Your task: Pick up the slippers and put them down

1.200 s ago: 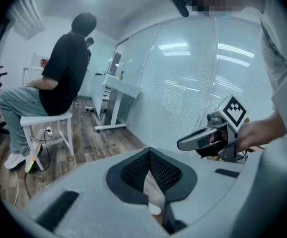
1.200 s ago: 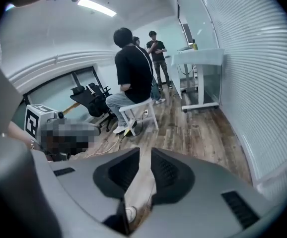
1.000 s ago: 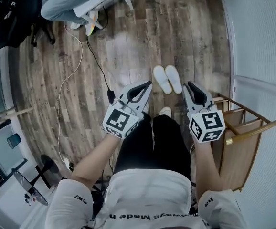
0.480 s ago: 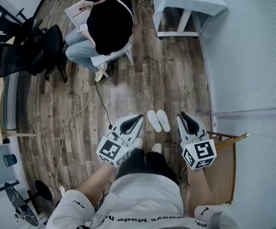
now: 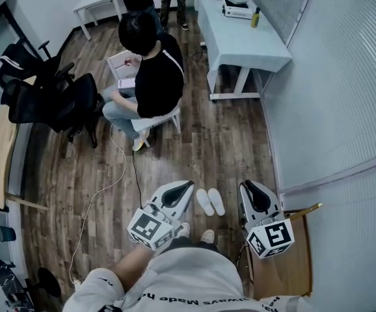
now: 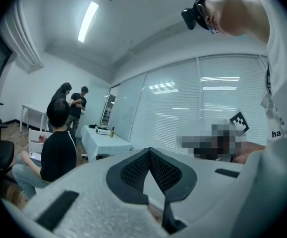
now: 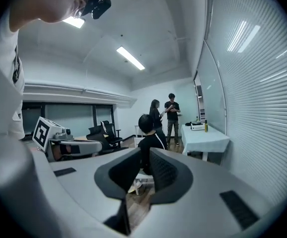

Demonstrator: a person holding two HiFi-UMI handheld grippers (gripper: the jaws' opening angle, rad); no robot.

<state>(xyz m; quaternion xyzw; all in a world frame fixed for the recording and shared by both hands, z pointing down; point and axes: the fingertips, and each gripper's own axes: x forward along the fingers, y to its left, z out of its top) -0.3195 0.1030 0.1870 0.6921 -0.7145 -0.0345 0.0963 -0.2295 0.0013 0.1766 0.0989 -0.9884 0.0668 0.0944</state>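
Wood floor [image 5: 233,142], white desk [image 5: 240,41] at the far end, and a seated person [image 5: 155,77] mid-room. The white slippers [image 5: 210,201] sit side by side on the floor, just ahead of the operator's feet; neither is held. In the head view they show between the two tools. Left tongs [image 5: 188,186]: jaw tips meet, empty. Right tongs [image 5: 248,186]: jaws have just been closing, with a narrow gap left and nothing between them.

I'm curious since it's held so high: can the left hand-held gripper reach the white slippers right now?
Probably not without crouching: the left hand-held gripper is up at standing height, while the slippers lie on the floor below. Nothing seems in the way.
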